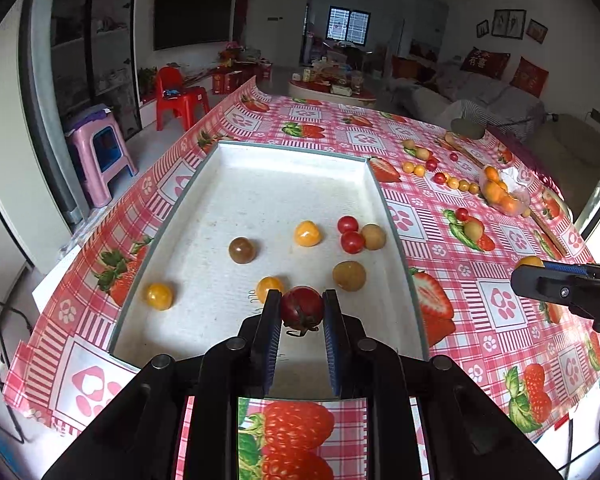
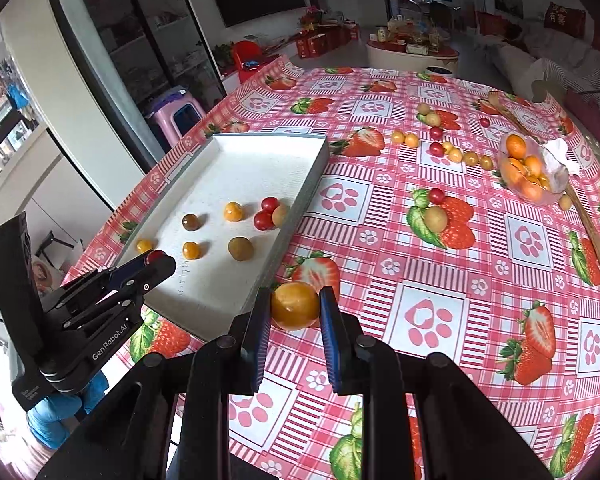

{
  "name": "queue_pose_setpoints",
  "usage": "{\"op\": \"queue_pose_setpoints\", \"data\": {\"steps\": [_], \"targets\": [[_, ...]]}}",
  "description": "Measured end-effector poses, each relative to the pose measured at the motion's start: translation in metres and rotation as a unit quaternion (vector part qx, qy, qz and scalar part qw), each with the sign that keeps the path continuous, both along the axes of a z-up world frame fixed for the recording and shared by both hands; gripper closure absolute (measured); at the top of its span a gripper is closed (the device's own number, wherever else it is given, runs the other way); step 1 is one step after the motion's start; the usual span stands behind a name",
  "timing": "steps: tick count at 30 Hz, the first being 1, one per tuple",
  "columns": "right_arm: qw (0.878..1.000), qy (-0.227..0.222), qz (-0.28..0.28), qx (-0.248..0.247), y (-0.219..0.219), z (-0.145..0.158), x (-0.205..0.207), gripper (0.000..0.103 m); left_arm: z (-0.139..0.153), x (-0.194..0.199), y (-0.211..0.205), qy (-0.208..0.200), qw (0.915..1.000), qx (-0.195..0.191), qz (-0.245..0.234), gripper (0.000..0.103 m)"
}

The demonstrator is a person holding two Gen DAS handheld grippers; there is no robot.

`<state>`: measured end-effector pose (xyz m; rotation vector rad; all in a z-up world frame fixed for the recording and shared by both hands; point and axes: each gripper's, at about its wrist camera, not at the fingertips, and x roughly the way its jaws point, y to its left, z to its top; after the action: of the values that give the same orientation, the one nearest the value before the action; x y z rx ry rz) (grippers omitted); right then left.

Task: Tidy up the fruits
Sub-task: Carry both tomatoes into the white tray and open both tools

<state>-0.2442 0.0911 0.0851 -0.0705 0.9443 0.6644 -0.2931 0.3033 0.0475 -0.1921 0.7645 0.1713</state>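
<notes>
My left gripper (image 1: 302, 300) is shut on a dark red cherry tomato (image 1: 302, 307) and hangs over the near end of the white tray (image 1: 260, 152). From the right wrist view the left gripper (image 2: 156, 260) shows at the tray's near left corner with the red tomato (image 2: 155, 256) at its tips. My right gripper (image 2: 295, 300) is shut on a yellow-orange tomato (image 2: 295, 305), just off the tray's (image 2: 300, 200) near right corner, above the tablecloth. Several small fruits lie in the tray: yellow, red, brown and greenish ones.
Loose small fruits (image 2: 436, 216) are scattered on the strawberry-print tablecloth (image 2: 480, 280) to the right of the tray. A clear bowl of oranges (image 2: 528, 168) with a crumpled tissue stands at the far right, next to a long wooden stick (image 2: 588, 220). The table's left edge runs close beside the tray.
</notes>
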Motion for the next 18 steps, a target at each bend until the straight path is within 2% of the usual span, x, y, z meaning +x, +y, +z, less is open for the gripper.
{"op": "queue_pose_setpoints", "data": {"steps": [9,18], "targets": [[0.997,0.029,0.062,-0.039,0.080,-0.029,0.019,0.077,-0.021,0.014,0.028,0.044,0.9983,0.003,0.037,0.081],[0.985,-0.007,0.148,-0.084,0.105,-0.047,0.019,0.077,-0.027,0.027,0.026,0.091,0.9917,0.048,0.077,0.081]]}}
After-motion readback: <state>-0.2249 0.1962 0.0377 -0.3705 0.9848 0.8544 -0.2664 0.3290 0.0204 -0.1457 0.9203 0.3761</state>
